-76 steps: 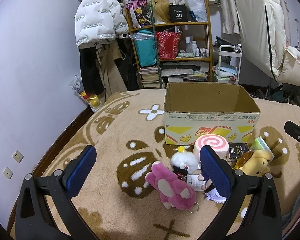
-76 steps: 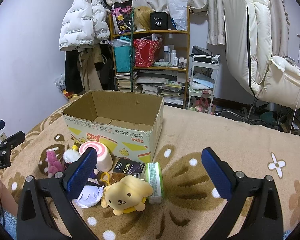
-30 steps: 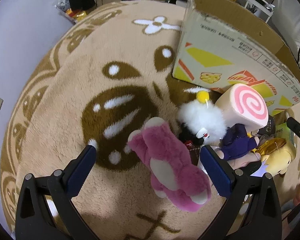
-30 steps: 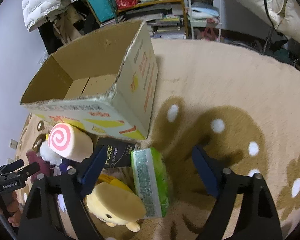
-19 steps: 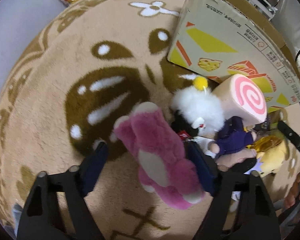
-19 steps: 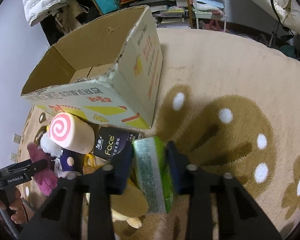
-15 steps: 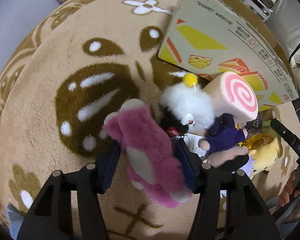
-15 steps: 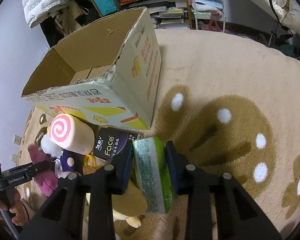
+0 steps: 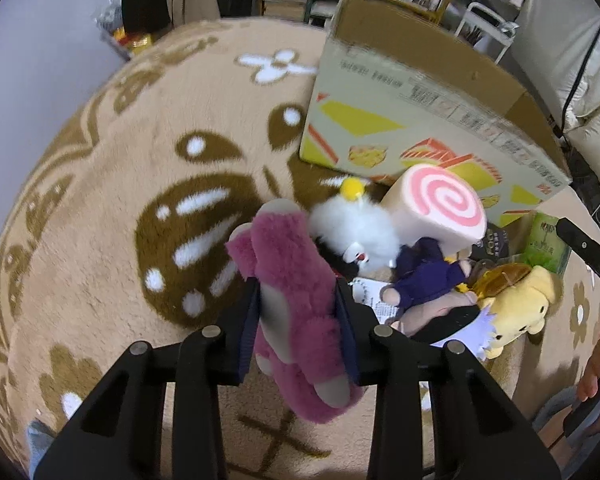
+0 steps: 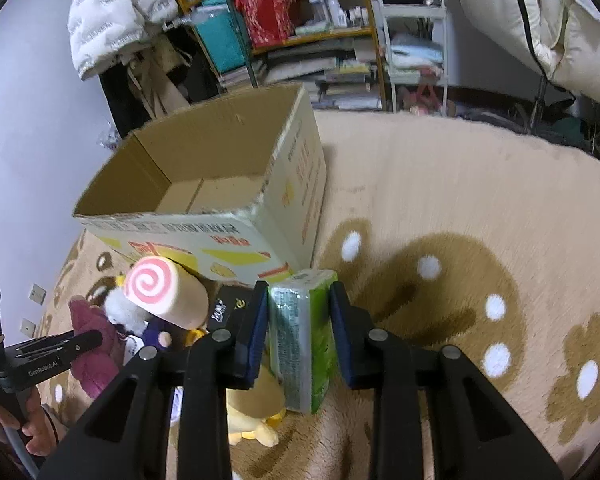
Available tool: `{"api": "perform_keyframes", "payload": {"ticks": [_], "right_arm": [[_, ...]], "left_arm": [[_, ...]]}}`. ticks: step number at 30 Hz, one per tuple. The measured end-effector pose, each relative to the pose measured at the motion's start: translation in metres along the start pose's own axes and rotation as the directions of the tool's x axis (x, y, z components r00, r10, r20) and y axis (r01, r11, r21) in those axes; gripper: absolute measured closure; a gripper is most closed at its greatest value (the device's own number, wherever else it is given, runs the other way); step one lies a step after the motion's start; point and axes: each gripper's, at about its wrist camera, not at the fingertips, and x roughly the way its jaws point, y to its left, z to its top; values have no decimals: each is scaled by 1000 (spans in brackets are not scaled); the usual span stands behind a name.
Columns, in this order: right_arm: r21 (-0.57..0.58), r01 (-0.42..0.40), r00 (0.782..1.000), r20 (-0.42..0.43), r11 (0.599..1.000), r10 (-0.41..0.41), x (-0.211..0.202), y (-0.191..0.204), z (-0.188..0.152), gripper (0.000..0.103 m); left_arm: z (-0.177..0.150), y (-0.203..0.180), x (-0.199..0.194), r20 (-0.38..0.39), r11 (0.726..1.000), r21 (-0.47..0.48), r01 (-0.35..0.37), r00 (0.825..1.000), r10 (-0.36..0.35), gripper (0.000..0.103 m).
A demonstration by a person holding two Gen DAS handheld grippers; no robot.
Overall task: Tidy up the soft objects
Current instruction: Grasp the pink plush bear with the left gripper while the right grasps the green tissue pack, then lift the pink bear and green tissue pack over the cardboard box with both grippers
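My left gripper (image 9: 296, 296) is shut on a pink plush bear (image 9: 288, 260), squeezing its body just above the brown rug. Beside it lie a white fluffy plush (image 9: 352, 228), a pink-swirl roll cushion (image 9: 440, 208), a purple doll (image 9: 424, 272) and a yellow dog plush (image 9: 516, 312). My right gripper (image 10: 299, 300) has its pads pressed on a green tissue pack (image 10: 296, 344), and its jaws are still closing. An open cardboard box (image 10: 172, 220) stands just behind the pile with nothing visible inside it.
A black pack marked Face (image 10: 226, 308) lies in front of the box. A cluttered shelf (image 10: 284, 20), a white cart (image 10: 412, 32) and a hanging white jacket (image 10: 112, 20) stand behind. Patterned rug (image 10: 460, 200) stretches to the right.
Both grippers went from wide open to closed: the left on the pink bear, the right on the green tissue pack. Both have risen slightly with their loads.
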Motion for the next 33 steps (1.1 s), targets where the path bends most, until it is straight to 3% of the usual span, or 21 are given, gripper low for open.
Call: {"api": "perform_keyframes", "payload": {"ticks": [5, 9, 13, 18, 20, 27, 30, 33], "right_arm": [[-18, -4, 996, 87, 1000, 5, -22, 4, -1, 73], [-37, 3, 978, 207, 999, 4, -49, 9, -1, 74], [-46, -15, 951, 309, 999, 29, -72, 12, 2, 74], [-50, -36, 923, 382, 998, 52, -89, 15, 10, 74], [-60, -42, 916, 397, 997, 62, -92, 18, 15, 74], [-97, -52, 906, 413, 994, 88, -95, 25, 24, 74], [-123, -48, 907, 410, 991, 95, -89, 29, 32, 74], [-149, -41, 907, 409, 988, 99, -82, 34, 35, 74]], "left_arm": [[-9, -7, -33, 123, 999, 32, -1, 992, -3, 69], [-13, -13, -66, 237, 999, 50, 13, 971, -24, 69], [-13, -18, -93, 379, 998, 61, -6, 925, -18, 69], [-9, -28, -128, 542, 996, 88, -30, 840, -23, 69], [-4, -31, -135, 579, 995, 93, -30, 815, -29, 69], [28, -43, -138, 646, 995, 103, -17, 761, -54, 69], [43, -45, -135, 671, 996, 77, -41, 741, -21, 69], [55, -47, -131, 671, 994, 96, -51, 741, -27, 69]]}}
